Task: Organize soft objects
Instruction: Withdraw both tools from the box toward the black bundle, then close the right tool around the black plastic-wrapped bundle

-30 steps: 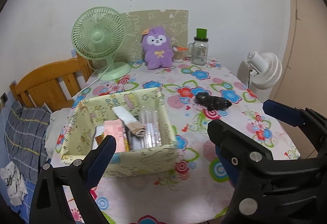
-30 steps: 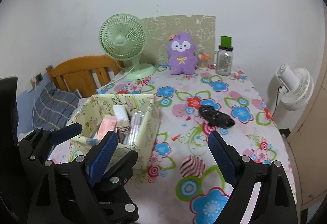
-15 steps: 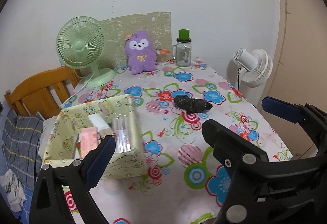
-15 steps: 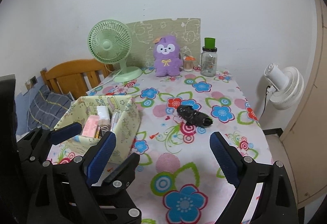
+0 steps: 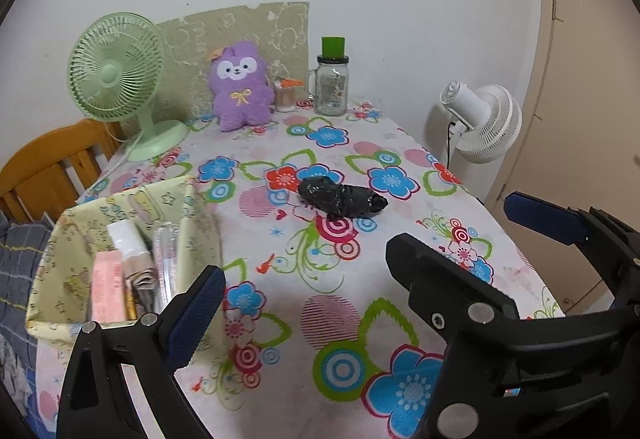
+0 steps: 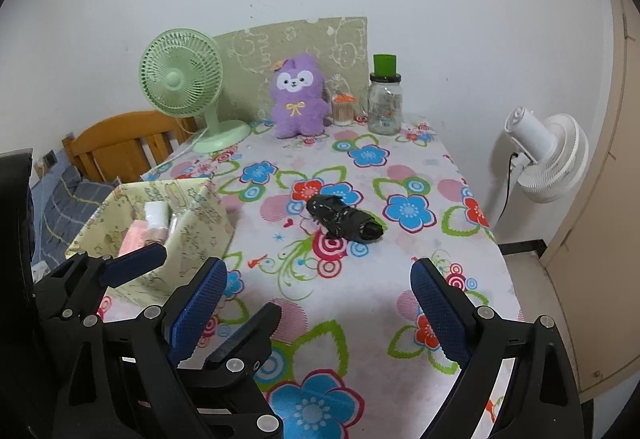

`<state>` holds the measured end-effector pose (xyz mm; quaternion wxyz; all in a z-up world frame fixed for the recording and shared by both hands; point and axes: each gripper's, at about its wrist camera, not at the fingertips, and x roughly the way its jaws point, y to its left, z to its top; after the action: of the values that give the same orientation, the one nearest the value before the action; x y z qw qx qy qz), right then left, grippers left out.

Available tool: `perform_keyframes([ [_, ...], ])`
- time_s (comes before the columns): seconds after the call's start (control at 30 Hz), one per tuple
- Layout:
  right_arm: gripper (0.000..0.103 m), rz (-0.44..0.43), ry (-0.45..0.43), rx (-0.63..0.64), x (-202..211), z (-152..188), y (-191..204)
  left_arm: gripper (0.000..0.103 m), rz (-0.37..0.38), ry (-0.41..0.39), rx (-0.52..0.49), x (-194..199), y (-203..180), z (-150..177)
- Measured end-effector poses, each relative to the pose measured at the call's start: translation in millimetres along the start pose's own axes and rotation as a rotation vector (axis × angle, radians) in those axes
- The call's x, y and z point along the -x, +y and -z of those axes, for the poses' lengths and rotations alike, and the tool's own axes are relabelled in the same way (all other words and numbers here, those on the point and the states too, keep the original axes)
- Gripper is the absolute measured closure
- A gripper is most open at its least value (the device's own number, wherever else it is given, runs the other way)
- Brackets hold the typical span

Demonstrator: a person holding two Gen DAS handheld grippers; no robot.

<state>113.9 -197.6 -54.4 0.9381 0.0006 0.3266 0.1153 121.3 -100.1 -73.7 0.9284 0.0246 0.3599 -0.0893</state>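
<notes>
A black crumpled soft bundle (image 5: 340, 199) (image 6: 344, 219) lies mid-table on the flowered cloth. A purple plush toy (image 5: 240, 87) (image 6: 298, 99) sits upright at the back by the wall. A yellow fabric box (image 5: 200, 223) (image 6: 200, 223) at the left holds a pink pack, a white bottle and a clear tube. My left gripper (image 5: 316, 311) is open and empty, short of the bundle, with the box beside its left finger. My right gripper (image 6: 316, 307) is open and empty, in line with the bundle. It overlaps the left gripper and hides the left gripper's right finger in the left wrist view.
A green desk fan (image 5: 116, 67) and a glass jar with a green lid (image 5: 332, 87) stand at the back. A white fan (image 6: 544, 155) stands off the table's right edge. A wooden bed frame (image 6: 120, 143) and bedding lie to the left.
Both views have swung right: the box has slid toward the left edge and the black bundle sits nearer the centre. Both grippers have stayed open and empty.
</notes>
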Motion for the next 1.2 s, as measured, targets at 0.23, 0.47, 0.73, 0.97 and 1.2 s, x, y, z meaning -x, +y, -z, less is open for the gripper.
perform_keyframes([
  [0.23,0.008,0.008,0.008,0.013,-20,1,-14,0.003,0.015,0.027,-0.006,-26,-10,-2],
  [0.47,0.008,0.014,0.021,0.024,-43,-2,-29,0.003,0.008,0.048,-0.004,-53,-12,-7],
  [0.73,0.008,0.039,0.034,0.030,-75,-6,-39,0.003,-0.024,0.078,0.004,-84,-9,-13],
  [0.97,0.008,0.027,0.069,0.028,-106,-11,-46,0.003,-0.056,0.100,0.030,-110,-1,-16],
  [1.2,0.008,0.017,0.094,0.042,-136,-13,-46,0.003,-0.071,0.133,0.055,-132,8,-16],
])
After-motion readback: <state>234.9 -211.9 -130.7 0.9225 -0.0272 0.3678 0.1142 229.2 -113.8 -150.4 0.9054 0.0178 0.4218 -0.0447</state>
